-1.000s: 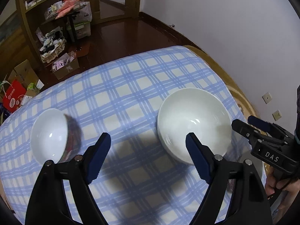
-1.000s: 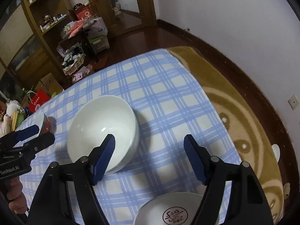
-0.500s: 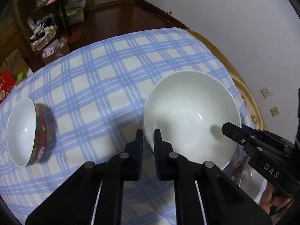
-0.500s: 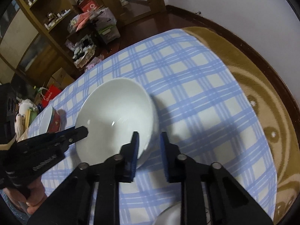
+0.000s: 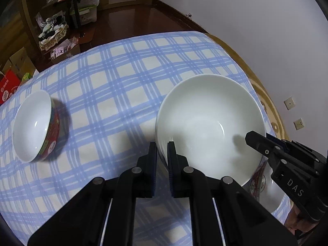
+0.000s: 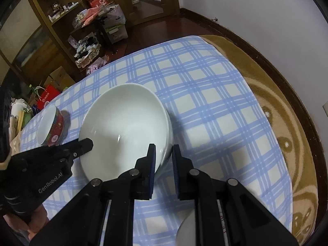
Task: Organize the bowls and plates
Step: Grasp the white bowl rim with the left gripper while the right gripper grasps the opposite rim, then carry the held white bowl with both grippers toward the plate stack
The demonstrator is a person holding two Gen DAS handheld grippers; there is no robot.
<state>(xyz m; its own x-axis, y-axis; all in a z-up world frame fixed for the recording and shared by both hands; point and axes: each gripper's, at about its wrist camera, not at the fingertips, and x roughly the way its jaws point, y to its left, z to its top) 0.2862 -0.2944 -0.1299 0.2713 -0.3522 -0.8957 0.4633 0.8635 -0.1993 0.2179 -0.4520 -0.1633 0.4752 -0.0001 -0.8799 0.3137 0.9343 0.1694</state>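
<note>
both grippers stood spread wide above the cloth a second ago. now the left gripper pinches the near-left rim of the large white bowl, 1 pad inside and 1 outside. the right gripper straddles the opposite rim, its jaws closing on the wall between them. both point steeply down at the table. the bowl sits on the blue checked tablecloth, with the small red-sided bowl well apart to its left and a plate near the right gripper.
</note>
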